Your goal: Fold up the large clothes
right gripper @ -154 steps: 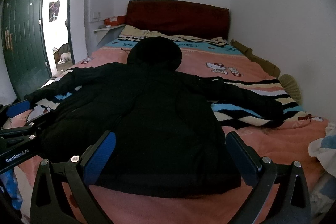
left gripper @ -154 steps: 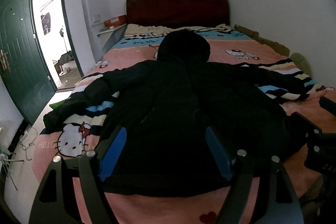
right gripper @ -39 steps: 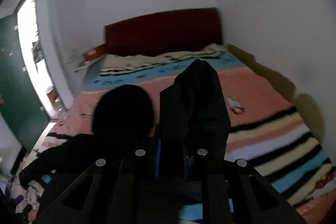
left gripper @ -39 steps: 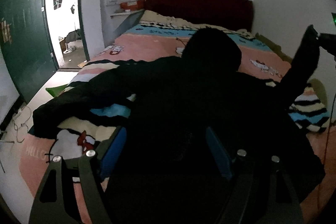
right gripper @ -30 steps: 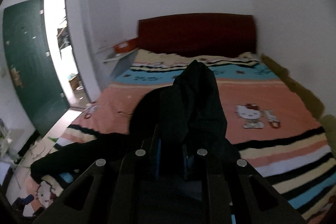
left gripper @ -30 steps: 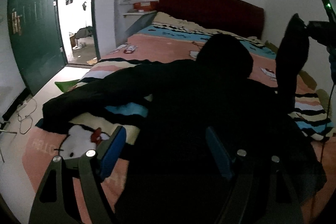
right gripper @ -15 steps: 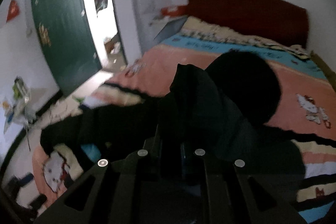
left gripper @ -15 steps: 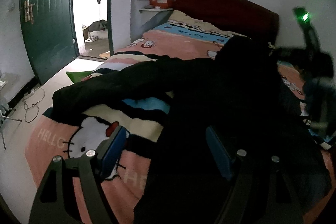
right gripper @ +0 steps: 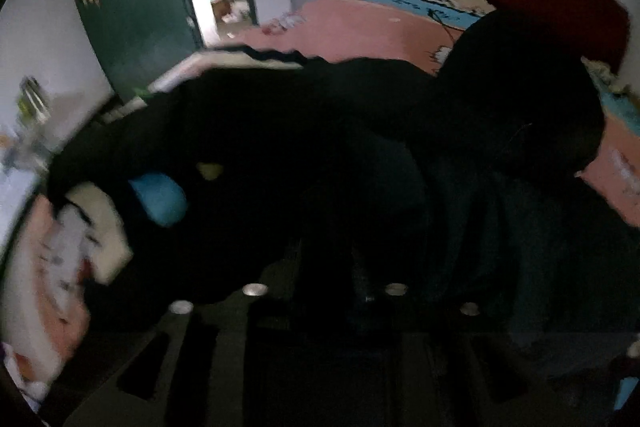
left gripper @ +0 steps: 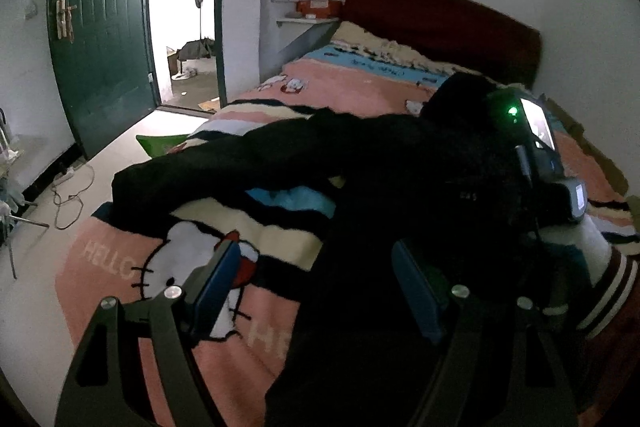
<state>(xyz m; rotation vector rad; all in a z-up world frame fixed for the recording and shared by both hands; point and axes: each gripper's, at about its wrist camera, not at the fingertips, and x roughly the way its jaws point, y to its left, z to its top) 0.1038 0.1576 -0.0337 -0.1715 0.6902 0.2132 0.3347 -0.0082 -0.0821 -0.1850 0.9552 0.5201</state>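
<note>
Left gripper (left gripper: 316, 275), jaws wide apart and holding nothing, hangs over the near hem of the black coat (left gripper: 400, 179), which lies flat on the pink blanket (left gripper: 132, 291). Coat's spread sleeve (left gripper: 224, 167) runs leftward toward the bed edge, nearer this gripper. Right gripper (right gripper: 320, 267) sits low over the coat body; its jaws have just been opening, with dark fabric between them, grip not discernible. Nothing blocks the sleeve; the green door (left gripper: 100, 27) stands well apart.
</note>
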